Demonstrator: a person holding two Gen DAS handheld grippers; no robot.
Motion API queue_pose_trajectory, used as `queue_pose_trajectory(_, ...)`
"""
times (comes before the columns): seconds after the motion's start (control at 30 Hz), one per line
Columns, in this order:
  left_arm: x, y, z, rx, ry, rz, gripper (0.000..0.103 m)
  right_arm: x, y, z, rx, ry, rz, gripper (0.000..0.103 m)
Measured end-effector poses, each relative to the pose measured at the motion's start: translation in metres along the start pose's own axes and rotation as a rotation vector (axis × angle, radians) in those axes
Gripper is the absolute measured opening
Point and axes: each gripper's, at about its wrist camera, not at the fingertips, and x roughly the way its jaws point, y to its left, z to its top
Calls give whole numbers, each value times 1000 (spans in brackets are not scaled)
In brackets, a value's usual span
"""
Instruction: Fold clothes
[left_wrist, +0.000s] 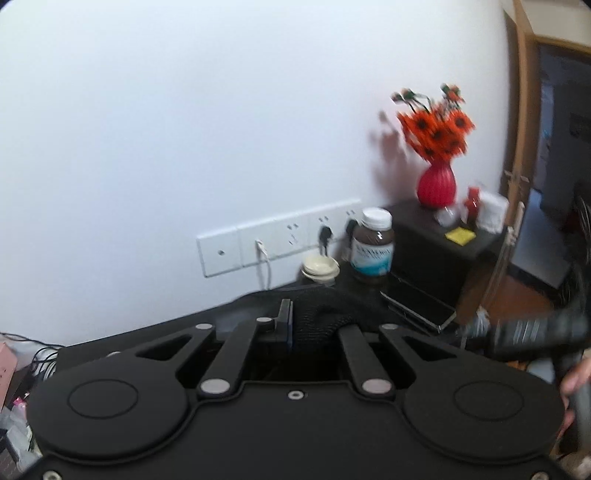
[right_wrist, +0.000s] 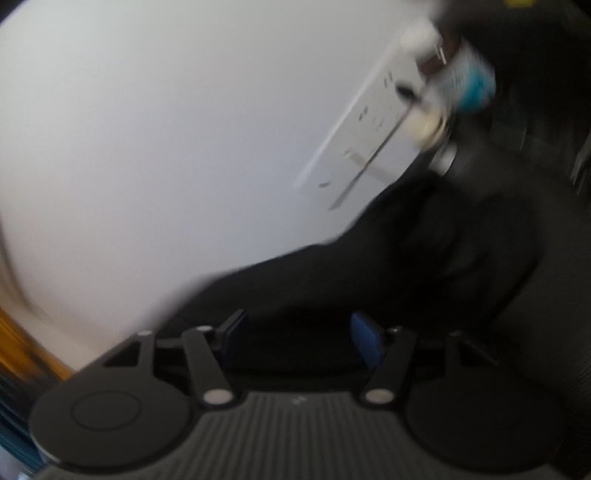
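Left gripper (left_wrist: 290, 325) was pinched together beside black cloth (left_wrist: 325, 314); right gripper (right_wrist: 299, 343) stood apart, dark cloth (right_wrist: 406, 258) ahead.

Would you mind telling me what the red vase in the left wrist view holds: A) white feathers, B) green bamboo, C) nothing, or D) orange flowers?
D: the red vase on the dark cabinet carries a bunch of orange flowers with dark centres.

Motion blur smears the black garment (right_wrist: 406, 266) and bottle (right_wrist: 469, 81).
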Motion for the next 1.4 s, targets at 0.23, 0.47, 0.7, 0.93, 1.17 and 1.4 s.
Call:
queue_pose_trajectory(0.23,-8,23,-4,-99,-33,-17,4,43,24,-37,-474,174,-146,84)
queue_pose_trajectory(0.47,-17,46,-8,-193,-34,-10,4,75,36,-62,-542,384,18,87)
queue_pose_trajectory(0.7,-32,62,-12,-272,-80,-58,4,94,39,-84,-630,422,-23,75)
queue_pose_trajectory(0.93,-46,85,-32,-324,-87,-117,4,55,11,-39,-435,210,-145,8)
queue_pose_trajectory(1.17,-26,62,-58,-173,117,-340,10,-57,1,38,-175,-259,8,8)
queue_pose_trajectory(1.4,15,40,-94,-105,339,-500,10,-86,-8,52,-126,-217,161,8)
